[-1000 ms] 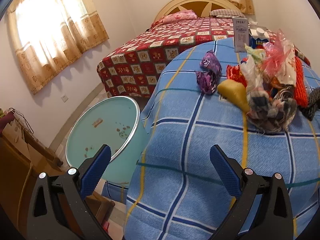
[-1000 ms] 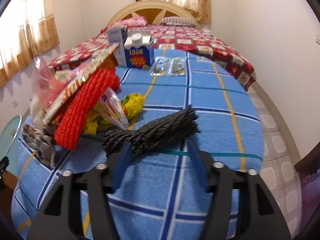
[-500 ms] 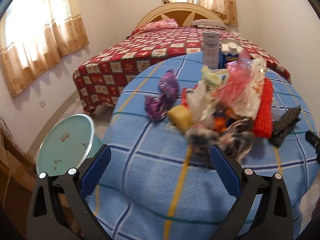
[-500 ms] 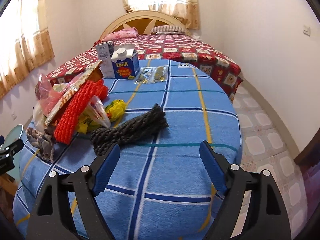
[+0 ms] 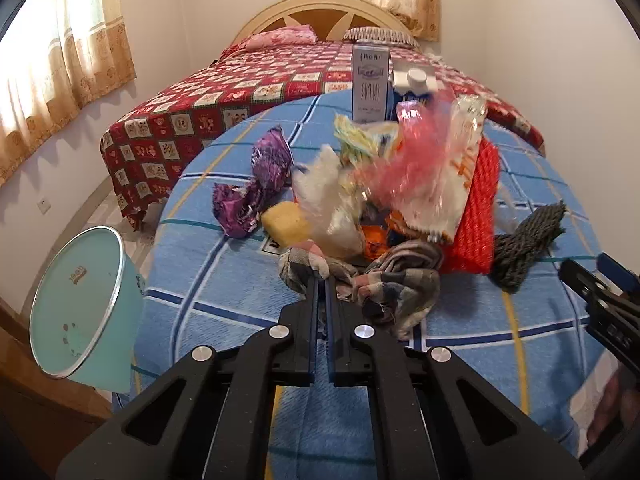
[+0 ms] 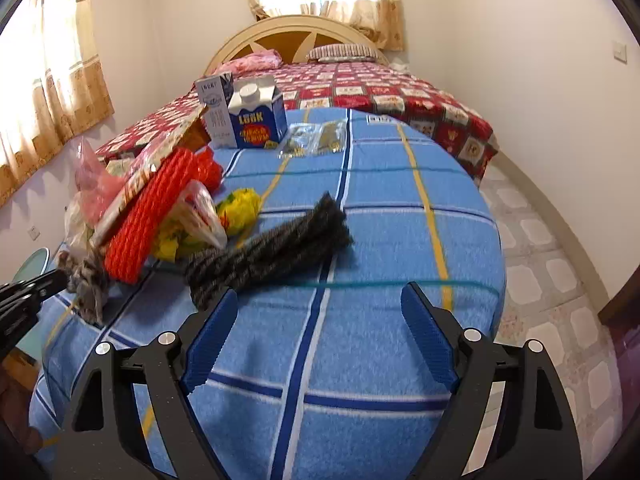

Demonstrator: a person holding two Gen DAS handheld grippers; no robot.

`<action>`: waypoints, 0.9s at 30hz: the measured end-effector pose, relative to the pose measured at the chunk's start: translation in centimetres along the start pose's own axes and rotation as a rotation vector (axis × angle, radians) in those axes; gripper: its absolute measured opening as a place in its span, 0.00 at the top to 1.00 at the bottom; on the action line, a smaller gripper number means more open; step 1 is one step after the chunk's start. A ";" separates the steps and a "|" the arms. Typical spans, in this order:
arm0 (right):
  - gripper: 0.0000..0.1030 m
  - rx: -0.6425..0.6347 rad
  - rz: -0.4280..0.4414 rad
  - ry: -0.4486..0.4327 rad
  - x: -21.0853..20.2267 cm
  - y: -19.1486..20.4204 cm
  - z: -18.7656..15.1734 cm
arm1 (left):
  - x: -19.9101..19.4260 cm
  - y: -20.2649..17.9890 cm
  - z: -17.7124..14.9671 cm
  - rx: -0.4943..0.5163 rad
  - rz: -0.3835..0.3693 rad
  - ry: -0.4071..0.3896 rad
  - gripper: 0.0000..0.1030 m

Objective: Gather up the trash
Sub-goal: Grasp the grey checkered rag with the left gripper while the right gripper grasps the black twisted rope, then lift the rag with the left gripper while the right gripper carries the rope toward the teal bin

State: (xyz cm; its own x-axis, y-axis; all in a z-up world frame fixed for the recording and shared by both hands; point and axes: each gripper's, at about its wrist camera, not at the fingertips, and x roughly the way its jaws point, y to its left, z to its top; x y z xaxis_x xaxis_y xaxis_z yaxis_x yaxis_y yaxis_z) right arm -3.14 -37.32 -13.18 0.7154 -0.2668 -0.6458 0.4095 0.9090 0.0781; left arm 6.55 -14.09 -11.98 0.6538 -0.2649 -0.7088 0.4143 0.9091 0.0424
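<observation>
Bedroom; work surface is a round table (image 6: 360,360) under a blue plaid cloth, a bed (image 6: 400,88) with red patchwork cover behind it, curtained windows at far and left walls, tiled floor to the right.

Nearest: left gripper (image 5: 319,280), jaws pinched together on the edge of a crumpled plaid rag (image 5: 392,284) at the near side of the trash heap. Rag rests on the cloth, not yet lifted as far as can be told. Right gripper (image 6: 316,312) spread wide, holding nothing, hovering over bare cloth just short of a dark grey rope bundle (image 6: 268,252).

Pale green bin (image 5: 76,304) stands off the table's left edge, low, near the floor; only a few specks visible inside.

Mid-table heap: red coiled rope (image 5: 478,208), yellow sponge-like lump (image 5: 284,222), purple foil wrappers (image 5: 256,184), clear and pink plastic bags (image 5: 412,168), yellow crumpled wrapper (image 6: 240,208).

Far side: white carton (image 5: 371,80) and blue milk carton (image 6: 258,116) upright, two small clear packets (image 6: 316,140) lying flat just right of them.

Judgement: task barely begun. Nearly all trash remains on the table; first grab in hand, bin close to empty.
</observation>
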 end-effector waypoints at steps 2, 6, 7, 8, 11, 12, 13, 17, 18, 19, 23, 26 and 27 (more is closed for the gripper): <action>0.20 0.003 -0.011 -0.008 0.0 0.0 0.4 | -1.4 0.5 0.1 -0.003 0.000 -0.029 0.97; 0.20 -0.005 -0.024 -0.003 0.4 0.5 1.4 | -3.7 1.3 0.2 0.003 0.010 -0.086 0.97; 0.20 -0.011 -0.028 0.001 0.8 0.8 1.7 | -4.3 1.5 0.2 0.005 0.021 -0.103 0.98; 0.22 -0.014 -0.028 0.006 1.0 0.9 1.8 | -4.7 1.7 0.3 0.004 0.028 -0.113 0.98; 0.29 -0.047 -0.022 0.039 1.9 2.1 2.2 | -5.3 2.6 0.4 -0.002 0.052 -0.131 0.98; 0.30 -0.062 -0.017 0.052 2.4 2.6 2.2 | -5.4 3.0 0.4 -0.002 0.058 -0.134 0.98; 0.33 -0.072 -0.013 0.065 2.9 2.9 2.2 | -5.4 3.2 0.4 -0.003 0.067 -0.135 0.98; 0.60 -0.099 0.040 0.121 4.8 3.6 1.9 | -5.3 4.9 0.0 -0.015 0.109 -0.110 0.98; 0.67 -0.106 0.052 0.124 4.8 3.8 2.1 | -5.2 5.5 -0.1 -0.020 0.116 -0.103 0.98; 0.81 -0.117 0.058 0.126 4.7 4.0 2.2 | -5.2 5.8 -0.2 -0.022 0.122 -0.097 0.98; 0.99 -0.121 0.082 0.131 4.5 4.3 2.1 | -5.4 7.3 -0.5 -0.032 0.154 -0.091 0.98; 0.99 -0.114 0.090 0.109 3.6 4.0 2.1 | -5.7 8.1 -0.5 -0.040 0.171 -0.095 0.98; 0.99 -0.116 0.091 0.097 3.0 3.9 2.1 | -5.9 8.4 -0.5 -0.042 0.176 -0.097 0.98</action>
State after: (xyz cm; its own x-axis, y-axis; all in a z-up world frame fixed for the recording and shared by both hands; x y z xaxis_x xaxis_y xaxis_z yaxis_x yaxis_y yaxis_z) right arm 1.79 -35.29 -13.20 0.6866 -0.1547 -0.7104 0.2734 0.9603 0.0551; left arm 5.88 -4.73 -7.77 0.7725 -0.1283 -0.6219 0.2627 0.9562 0.1291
